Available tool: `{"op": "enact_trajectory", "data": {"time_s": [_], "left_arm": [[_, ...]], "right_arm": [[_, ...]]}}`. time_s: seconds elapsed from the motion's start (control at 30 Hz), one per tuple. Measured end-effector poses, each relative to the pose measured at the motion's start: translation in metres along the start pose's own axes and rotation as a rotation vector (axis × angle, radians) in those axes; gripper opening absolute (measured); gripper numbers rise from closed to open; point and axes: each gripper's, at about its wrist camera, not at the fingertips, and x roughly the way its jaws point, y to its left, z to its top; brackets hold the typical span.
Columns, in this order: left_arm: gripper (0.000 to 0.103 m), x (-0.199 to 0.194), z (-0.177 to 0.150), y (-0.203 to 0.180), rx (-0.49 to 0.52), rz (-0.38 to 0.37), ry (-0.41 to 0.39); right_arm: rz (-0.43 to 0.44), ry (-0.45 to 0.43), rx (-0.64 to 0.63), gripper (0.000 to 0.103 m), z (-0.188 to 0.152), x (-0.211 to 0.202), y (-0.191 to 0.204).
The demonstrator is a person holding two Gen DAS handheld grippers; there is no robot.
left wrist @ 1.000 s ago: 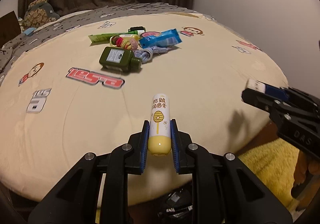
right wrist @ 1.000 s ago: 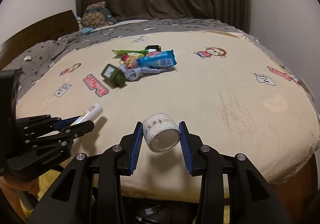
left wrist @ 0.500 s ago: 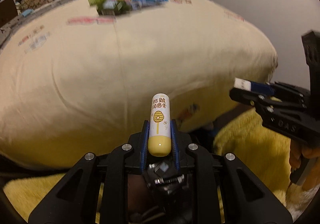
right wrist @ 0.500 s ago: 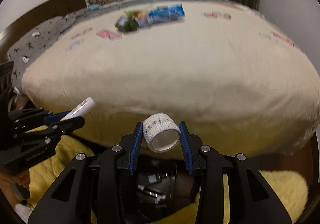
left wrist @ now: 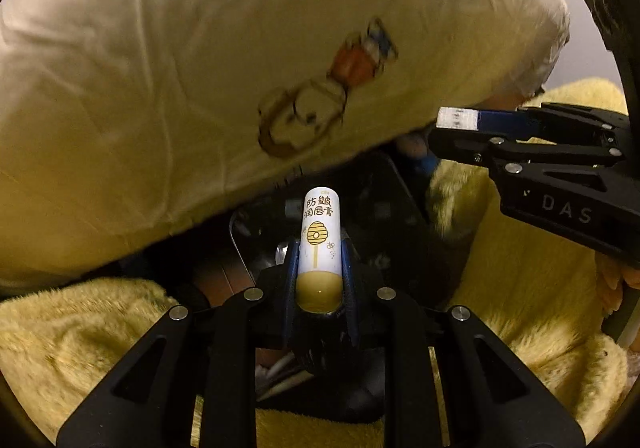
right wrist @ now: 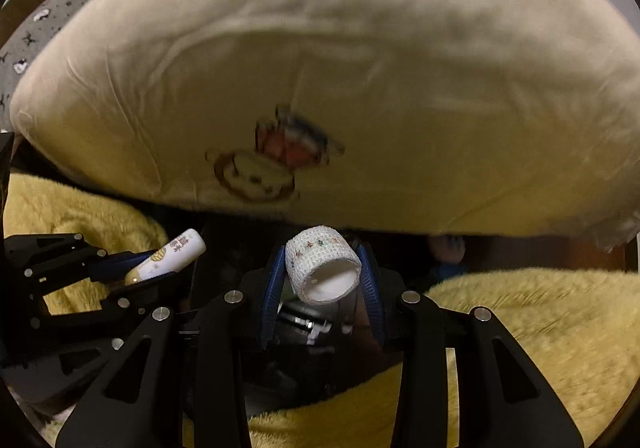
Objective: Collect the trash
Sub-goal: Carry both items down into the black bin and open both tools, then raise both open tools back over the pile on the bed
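Note:
My left gripper [left wrist: 319,248] is shut on a white and yellow lip balm tube [left wrist: 320,244] with a beehive print. It also shows at the left of the right wrist view, still holding the tube [right wrist: 170,258]. My right gripper [right wrist: 322,268] is shut on a white bandage roll [right wrist: 322,262] with small stars. It also shows at the right of the left wrist view [left wrist: 460,124], with the roll's edge [left wrist: 456,118] just visible. Both grippers hang below the bed's edge, over a dark opening [left wrist: 372,208] holding dim, shiny things.
The cream bedsheet [right wrist: 320,68] with a monkey print bulges above both grippers. Yellow fluffy fabric [left wrist: 532,288] lies on both sides of the dark opening; it also shows in the right wrist view [right wrist: 540,328]. A grey patterned blanket [right wrist: 24,44] is at the upper left.
Both grippers have dropped from above the bed to below its edge, still holding their items. The pile of trash on the bed has passed out of view.

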Motion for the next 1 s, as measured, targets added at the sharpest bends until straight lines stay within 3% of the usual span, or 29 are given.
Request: {"op": "enact_trajectory", "data": {"time_s": [0.4,0.57,0.8,1.0], "left_arm": [[0.024,0.010,-0.005,0.004,-0.041,-0.022,0.049],[0.038,0.008,-0.005,0.005,-0.041,-0.016,0.040],[0.046,-0.003,-0.001,0.008,-0.061,-0.005,0.006],[0.051,-0.033,0.010,0.019,-0.085,0.032,-0.080]], "right_arm": [[0.009,0.048,0.003,0.040,-0.002,0.011,-0.002],[0.014,0.044,0.030,0.051,0.001,0.011,-0.009],[-0.002,0.011,0.025,0.067,0.004,0.002,-0.007],[0.017,-0.062,0.035,0.075,0.020,-0.020,-0.009]]}}
